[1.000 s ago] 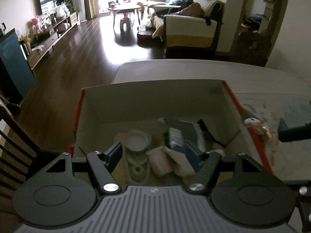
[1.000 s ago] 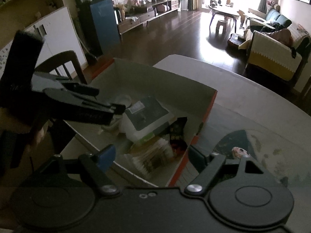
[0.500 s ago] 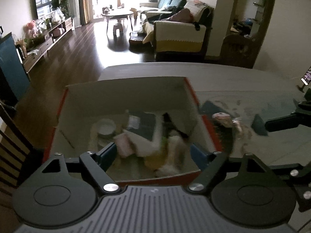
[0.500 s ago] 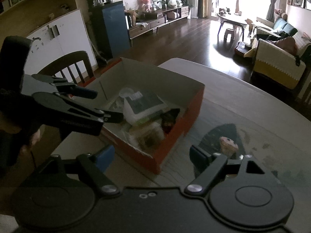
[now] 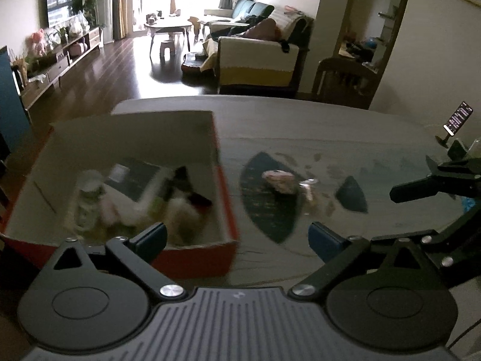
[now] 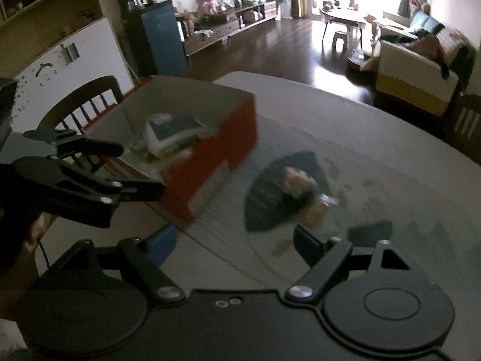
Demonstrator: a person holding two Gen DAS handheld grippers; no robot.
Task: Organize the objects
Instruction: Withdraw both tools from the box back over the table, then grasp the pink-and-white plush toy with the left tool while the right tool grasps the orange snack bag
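Both of my grippers hang spread and empty over the table, with the box to the left and a small pink thing still out on the tabletop.

From my left gripper (image 5: 237, 236), whose blue-padded fingers stand wide apart with nothing between them, the cardboard box (image 5: 224, 186) sits at ten o'clock: red outside, pale matte inside, open-topped, crowded with blurred packets and a round white lid. At one o'clock the small pink thing (image 5: 278, 180), soft and lumpy, rests on a dark leaf-shaped patch of the smooth grey table (image 5: 300, 120). My right gripper (image 6: 234, 245) is likewise splayed and bare, with the pink thing at twelve to one o'clock; its exact make is too blurred to tell.
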